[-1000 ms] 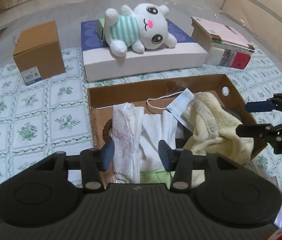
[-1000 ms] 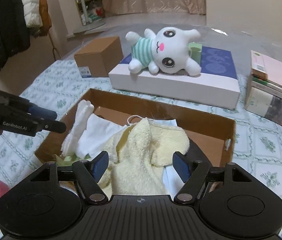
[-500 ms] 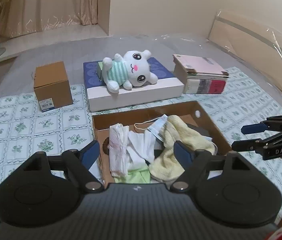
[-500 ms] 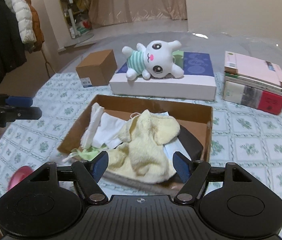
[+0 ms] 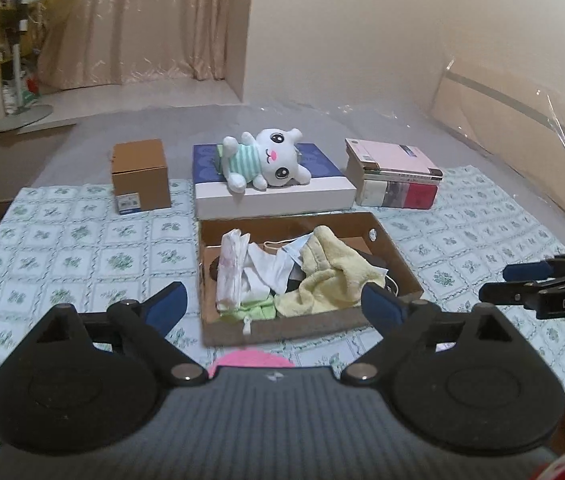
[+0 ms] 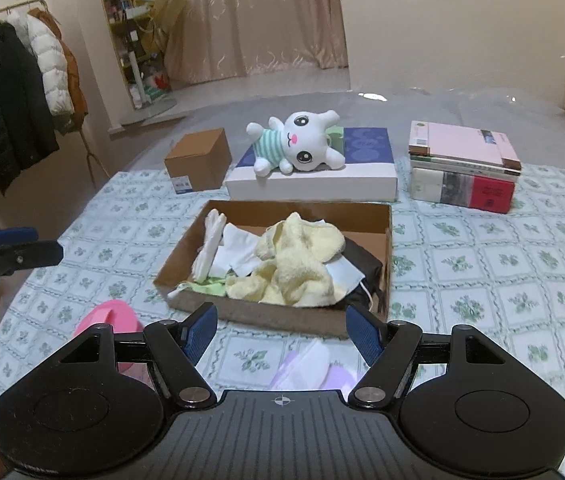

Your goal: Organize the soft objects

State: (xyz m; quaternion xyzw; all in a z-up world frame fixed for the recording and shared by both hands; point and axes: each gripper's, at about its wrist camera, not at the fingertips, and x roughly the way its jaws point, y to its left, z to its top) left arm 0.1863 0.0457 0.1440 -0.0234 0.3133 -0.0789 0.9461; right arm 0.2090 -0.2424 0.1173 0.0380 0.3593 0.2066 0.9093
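An open cardboard box [image 5: 400,268] [image 6: 387,240] on the patterned cloth holds a yellow towel [image 5: 330,276] [image 6: 294,260], white cloths [image 5: 266,268] [image 6: 238,248], a green piece and dark fabric. My left gripper [image 5: 274,304] hovers above and in front of the box, its jaws opening wide with nothing between them. My right gripper [image 6: 282,328] also stands open and empty, back from the box's near wall. A pink soft object [image 6: 110,312] [image 5: 250,360] and a lilac-white item [image 6: 310,364] lie on the cloth in front of the box.
A white plush toy [image 5: 266,158] lies on a flat white box [image 5: 274,196] behind the cardboard box. A small brown carton [image 5: 140,174] stands at the back left and a stack of books [image 5: 396,176] at the back right. Coats [image 6: 6,100] hang at the far left.
Both grippers have pulled back and risen away from the box, so the whole table shows. The left jaws have spread from around the white cloth to wide apart. The right jaws kept their width.
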